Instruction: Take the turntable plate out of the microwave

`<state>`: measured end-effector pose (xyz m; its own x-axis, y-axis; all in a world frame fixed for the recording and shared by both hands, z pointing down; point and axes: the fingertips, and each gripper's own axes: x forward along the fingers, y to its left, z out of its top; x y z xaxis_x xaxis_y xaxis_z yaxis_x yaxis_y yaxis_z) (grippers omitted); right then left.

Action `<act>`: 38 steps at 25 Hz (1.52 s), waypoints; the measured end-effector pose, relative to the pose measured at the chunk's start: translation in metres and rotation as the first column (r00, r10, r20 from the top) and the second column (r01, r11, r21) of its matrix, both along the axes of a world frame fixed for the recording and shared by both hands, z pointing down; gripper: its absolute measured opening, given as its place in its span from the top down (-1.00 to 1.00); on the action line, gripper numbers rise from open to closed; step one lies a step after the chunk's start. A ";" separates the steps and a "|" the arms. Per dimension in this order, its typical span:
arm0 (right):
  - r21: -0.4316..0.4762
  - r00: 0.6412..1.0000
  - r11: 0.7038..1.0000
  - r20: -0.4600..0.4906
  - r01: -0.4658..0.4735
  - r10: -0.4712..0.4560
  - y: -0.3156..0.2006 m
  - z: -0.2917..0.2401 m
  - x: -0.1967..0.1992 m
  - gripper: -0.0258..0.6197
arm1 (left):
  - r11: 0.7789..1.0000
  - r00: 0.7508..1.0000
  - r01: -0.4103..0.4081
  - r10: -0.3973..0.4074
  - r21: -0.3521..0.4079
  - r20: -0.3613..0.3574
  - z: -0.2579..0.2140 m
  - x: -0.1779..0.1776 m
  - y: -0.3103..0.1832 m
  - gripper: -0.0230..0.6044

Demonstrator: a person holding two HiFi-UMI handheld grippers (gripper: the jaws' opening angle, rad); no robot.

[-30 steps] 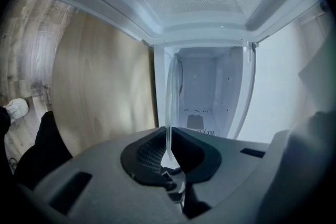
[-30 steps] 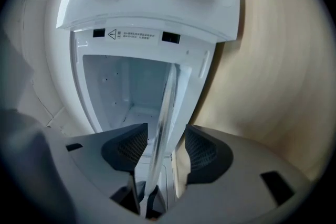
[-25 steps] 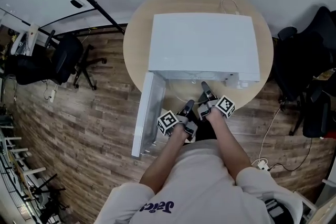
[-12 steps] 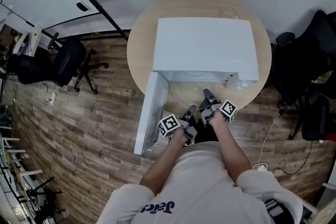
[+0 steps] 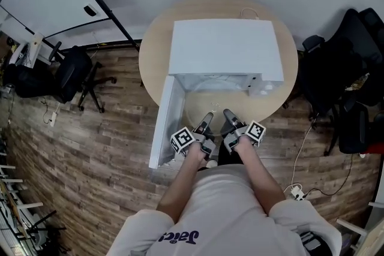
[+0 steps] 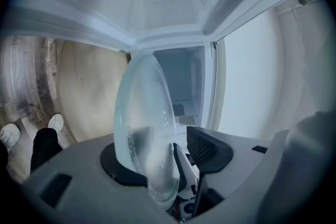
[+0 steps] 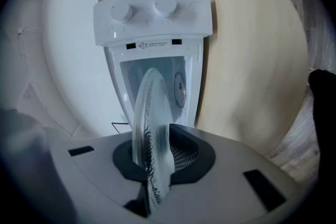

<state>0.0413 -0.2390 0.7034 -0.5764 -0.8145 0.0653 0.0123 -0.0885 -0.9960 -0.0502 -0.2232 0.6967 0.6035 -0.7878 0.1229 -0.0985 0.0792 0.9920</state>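
The clear glass turntable plate (image 5: 211,106) is out in front of the open white microwave (image 5: 223,48), over the round wooden table (image 5: 288,87). My right gripper (image 5: 228,114) is shut on the plate's near rim; in the right gripper view the plate (image 7: 149,128) stands edge-on, pinched between the dark pads. My left gripper (image 5: 207,119) is just left of it. Its jaws are opening, with the plate (image 6: 144,123) between them and the right-hand pad (image 6: 210,149) standing off the glass. The microwave cavity shows behind the plate in both gripper views.
The microwave door (image 5: 165,123) hangs open to the left, past the table's edge. Black office chairs (image 5: 72,72) (image 5: 336,69) stand on the wood floor at either side. A cable and plug (image 5: 297,189) lie on the floor at the right.
Both grippers have drawn back from the microwave opening toward the person, bringing the plate out with them.
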 end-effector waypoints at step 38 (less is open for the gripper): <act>0.290 0.995 0.954 -0.048 -0.072 0.090 0.059 -0.181 0.015 0.83 | 0.976 0.983 0.040 -0.001 0.213 -0.182 -0.176 0.004 0.036 0.82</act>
<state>0.0562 -0.1799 0.5228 -0.5101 -0.8477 -0.1459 -0.0531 0.2004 -0.9783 -0.0466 -0.1867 0.5210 0.5835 -0.7963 -0.1596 0.0821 -0.1377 0.9871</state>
